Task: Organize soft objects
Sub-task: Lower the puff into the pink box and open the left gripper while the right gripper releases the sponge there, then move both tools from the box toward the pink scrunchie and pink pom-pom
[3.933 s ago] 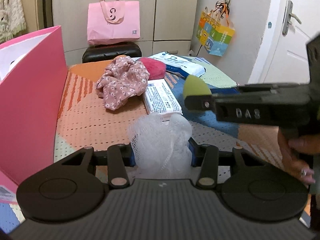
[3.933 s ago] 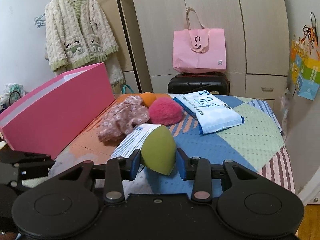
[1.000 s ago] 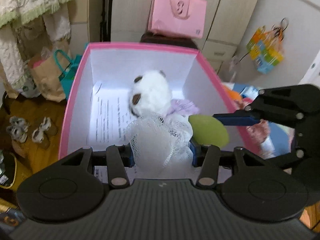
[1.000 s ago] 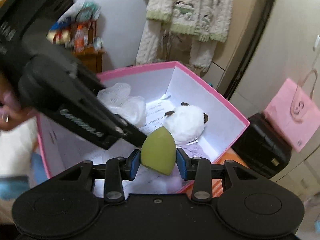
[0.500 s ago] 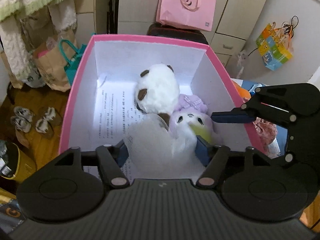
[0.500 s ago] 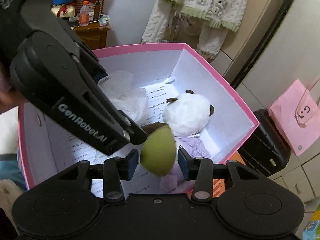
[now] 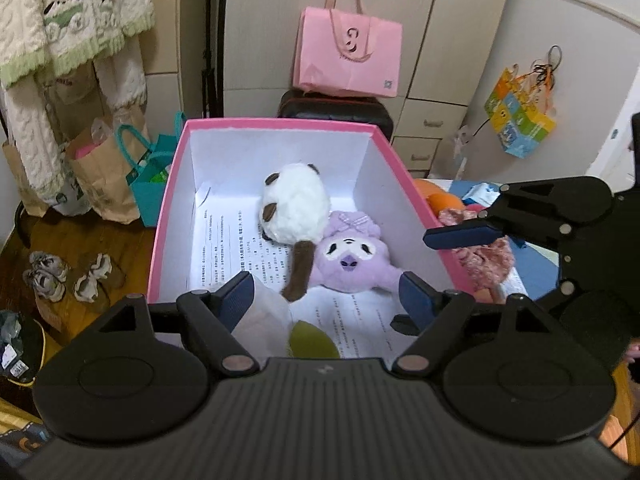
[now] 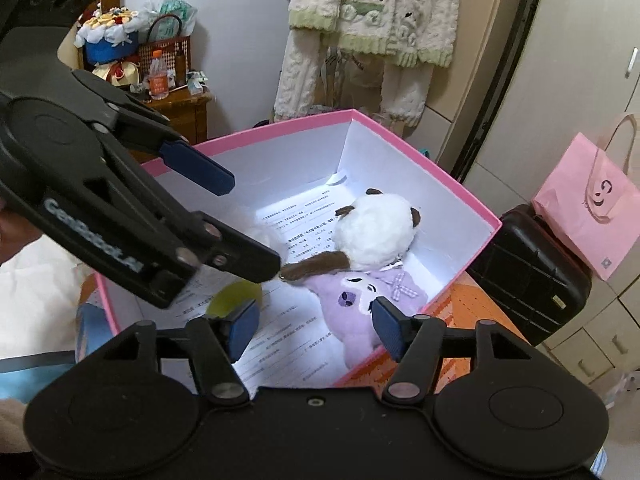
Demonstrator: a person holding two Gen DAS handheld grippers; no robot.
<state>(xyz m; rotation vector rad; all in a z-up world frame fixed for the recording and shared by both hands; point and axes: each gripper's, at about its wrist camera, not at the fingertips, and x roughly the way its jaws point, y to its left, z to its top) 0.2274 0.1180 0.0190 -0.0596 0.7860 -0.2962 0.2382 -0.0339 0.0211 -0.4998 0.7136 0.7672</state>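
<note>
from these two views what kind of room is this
Most likely a bedroom at home: a knitted cardigan hangs by tall wardrobe doors, a black suitcase stands below them, and plush toys fill a pink box.

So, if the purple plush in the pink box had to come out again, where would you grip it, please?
Probably across the purple plush's round head, coming from above through the open top of the pink box. It lies face up on the printed sheet, so both cheeks are free. The white plush crowds its bow end, so stay toward the chin.
</note>
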